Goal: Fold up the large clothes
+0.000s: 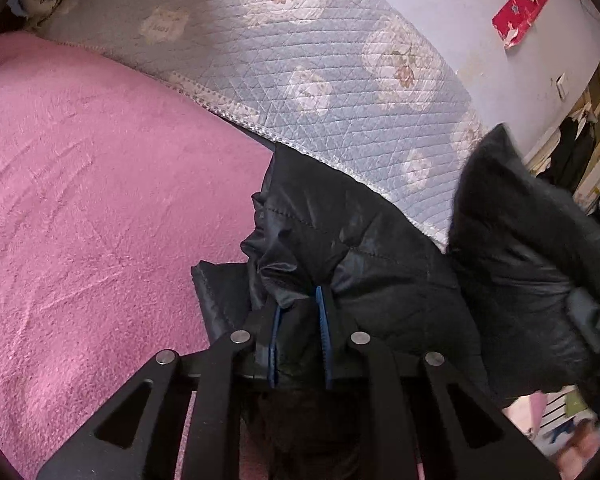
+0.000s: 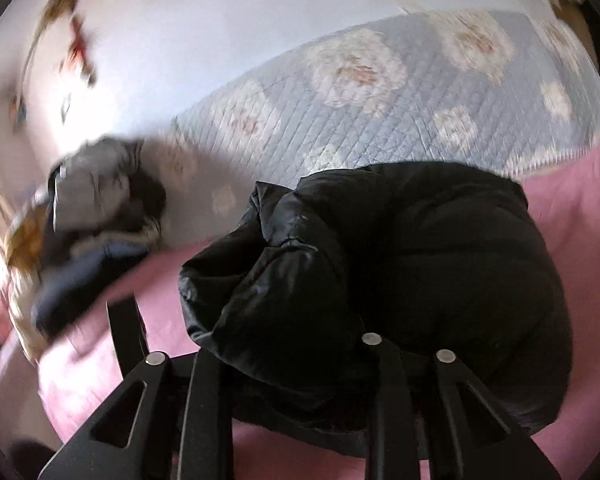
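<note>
A black puffer jacket (image 1: pixel 364 248) lies bunched on the bed, across the line where the pink blanket meets the quilt. My left gripper (image 1: pixel 298 300) is shut on a fold of it, with the dark fabric pinched between the blue pads (image 1: pixel 323 320). At the right of the left wrist view a part of the jacket (image 1: pixel 512 240) stands raised. In the right wrist view the jacket (image 2: pixel 420 240) bulges over my right gripper (image 2: pixel 292 340) and hides its fingertips, so the jaws' state does not show.
A pink fleece blanket (image 1: pixel 100 200) covers the near part of the bed and a blue quilted floral bedspread (image 1: pixel 320 60) the far part, against a pale wall. A heap of grey and dark clothes (image 2: pixel 96 220) lies at the left. Dark garments (image 1: pixel 572 152) hang at the right.
</note>
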Available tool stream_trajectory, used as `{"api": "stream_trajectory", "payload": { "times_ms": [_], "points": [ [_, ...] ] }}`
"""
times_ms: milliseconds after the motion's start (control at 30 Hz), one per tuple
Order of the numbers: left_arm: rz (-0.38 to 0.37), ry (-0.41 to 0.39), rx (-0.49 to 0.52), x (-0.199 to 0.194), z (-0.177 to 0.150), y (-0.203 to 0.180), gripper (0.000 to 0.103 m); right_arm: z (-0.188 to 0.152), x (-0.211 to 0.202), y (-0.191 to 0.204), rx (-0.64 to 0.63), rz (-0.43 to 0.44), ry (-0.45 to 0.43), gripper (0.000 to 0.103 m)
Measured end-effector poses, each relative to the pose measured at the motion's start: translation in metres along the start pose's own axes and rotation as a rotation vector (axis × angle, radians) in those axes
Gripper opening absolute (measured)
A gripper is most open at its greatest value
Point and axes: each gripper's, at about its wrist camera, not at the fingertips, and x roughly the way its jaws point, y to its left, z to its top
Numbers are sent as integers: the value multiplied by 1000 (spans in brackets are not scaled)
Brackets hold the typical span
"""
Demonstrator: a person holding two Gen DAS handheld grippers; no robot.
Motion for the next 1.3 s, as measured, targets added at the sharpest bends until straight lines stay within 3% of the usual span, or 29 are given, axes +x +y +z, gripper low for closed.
{"api": "stream_trajectory", "payload": {
  "times_ms": [33,133,167,267,367,433,500,533,667,800,967,1133,1167,1233,1300],
  "points": [
    [21,-6,19,-1,-1,-4,15,4,-7,0,1,10,-3,40],
    [80,-31,94,-5,-4,-20,16,19,-40,-15,98,54,-84,81],
    [89,-30,105,-4,-5,-21,17,25,-52,-19,119,89,-127,86],
    [69,-26,80,-4,-4,-16,17,46,-85,-34,146,97,-225,86],
    [58,-31,68,-5,-4,-14,17,60,-101,-67,229,-33,-322,87],
    [64,-36,86,-5,-4,-18,18,68,-87,-89,236,-219,-267,87],
    [58,-39,96,-5,-5,-20,22,73,-56,-117,252,-399,-102,87],
    [53,-38,97,-5,-5,-19,22,74,-44,-133,283,-418,-45,86],
    [48,-35,92,-5,-5,-17,22,71,-10,-183,416,-235,13,86],
    [53,-35,99,-4,-5,-18,23,62,18,-159,312,-56,87,83],
    [41,-50,101,-6,-5,-19,23,32,47,-112,166,-38,126,83],
    [47,-67,92,-10,-4,-17,23,17,56,-84,41,-129,104,83],
    [68,-108,90,-18,-4,-18,23,17,56,-83,32,-137,105,83],
    [169,-293,119,-54,-2,-30,24,18,58,-80,13,-152,108,83],
    [148,-479,191,-101,0,-48,53,17,57,-78,-12,-163,99,83]
  ]
}}
